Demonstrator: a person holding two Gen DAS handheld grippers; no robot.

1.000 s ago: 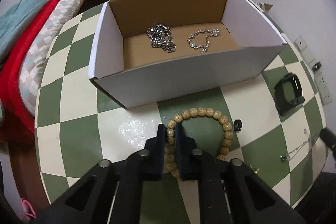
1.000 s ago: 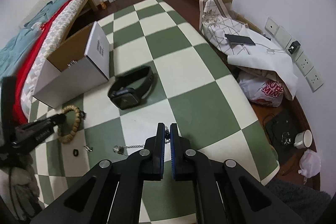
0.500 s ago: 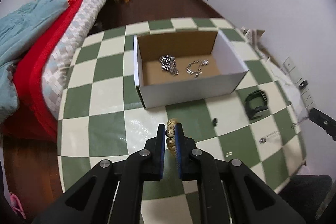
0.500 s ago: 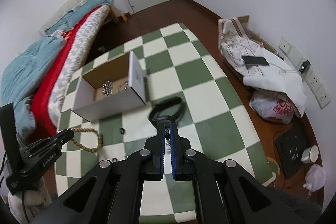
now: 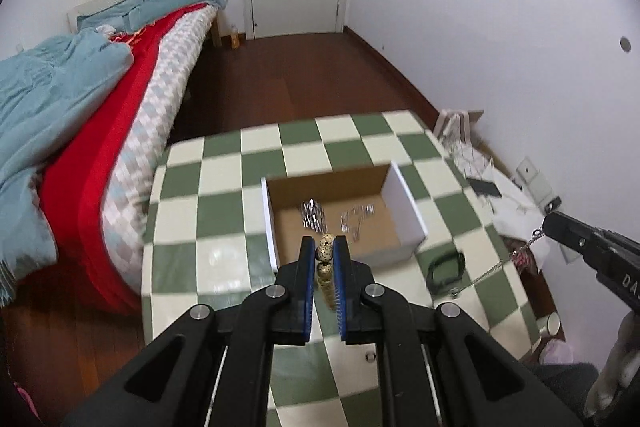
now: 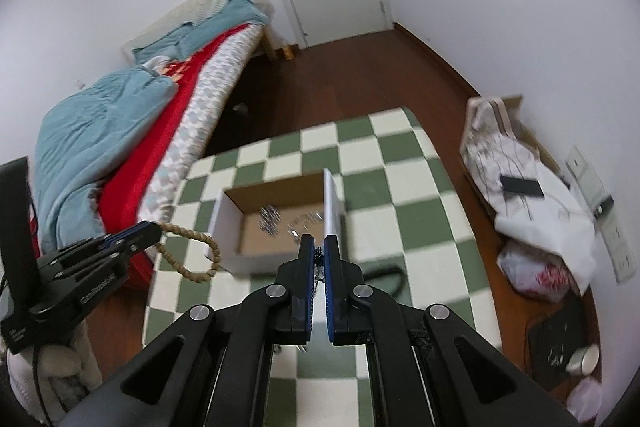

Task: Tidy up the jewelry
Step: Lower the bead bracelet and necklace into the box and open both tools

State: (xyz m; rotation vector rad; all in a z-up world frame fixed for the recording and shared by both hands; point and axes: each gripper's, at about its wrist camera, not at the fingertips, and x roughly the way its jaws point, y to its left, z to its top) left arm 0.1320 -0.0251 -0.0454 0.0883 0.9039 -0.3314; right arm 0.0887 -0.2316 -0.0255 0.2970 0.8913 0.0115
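Up above the checkered table (image 5: 224, 223), the left gripper (image 5: 324, 255) pinches the bead bracelet (image 6: 192, 255). Meanwhile the right gripper (image 6: 319, 253) clamps a thin chain (image 5: 492, 269) over the box (image 6: 334, 203).

Ahead of and below both sets of jaws the box (image 5: 404, 215) stands open-topped, its floor bare but for two chains (image 5: 314, 215) at the back. Its white walls (image 6: 331, 203) rise around it; a watch (image 5: 446, 267) lies just right of it on the table (image 5: 224, 187).
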